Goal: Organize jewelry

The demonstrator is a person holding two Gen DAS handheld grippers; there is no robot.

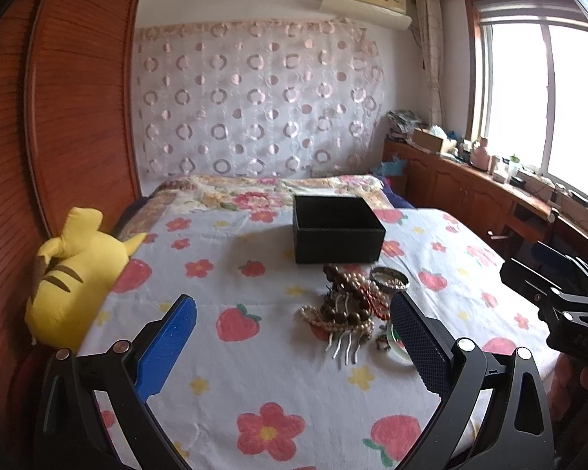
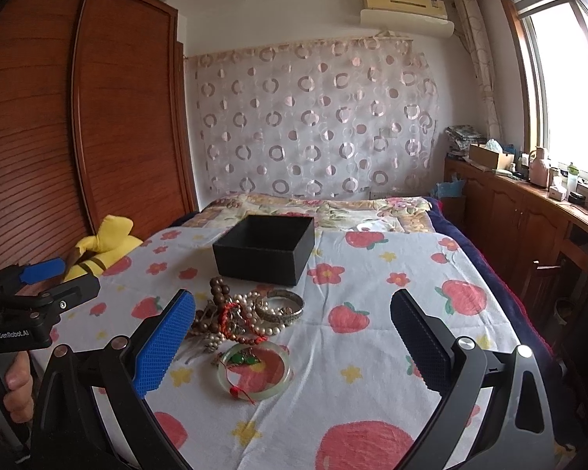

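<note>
A pile of jewelry (image 1: 349,309) lies on the flowered sheet: dark wooden beads, pearl strands, a red cord, a metal comb (image 1: 345,346) and a silver bangle (image 1: 390,279). In the right wrist view the pile (image 2: 239,317) shows with a pale jade bangle (image 2: 256,370) nearest me. An open black box (image 1: 338,229) (image 2: 266,248) stands just behind the pile. My left gripper (image 1: 294,348) is open and empty, the pile near its right finger. My right gripper (image 2: 294,348) is open and empty, the pile by its left finger.
A yellow plush toy (image 1: 76,274) lies at the bed's left edge by a wooden wardrobe (image 1: 58,98). A wooden cabinet (image 2: 529,215) with clutter runs along the right under the window. The other gripper shows at each view's side.
</note>
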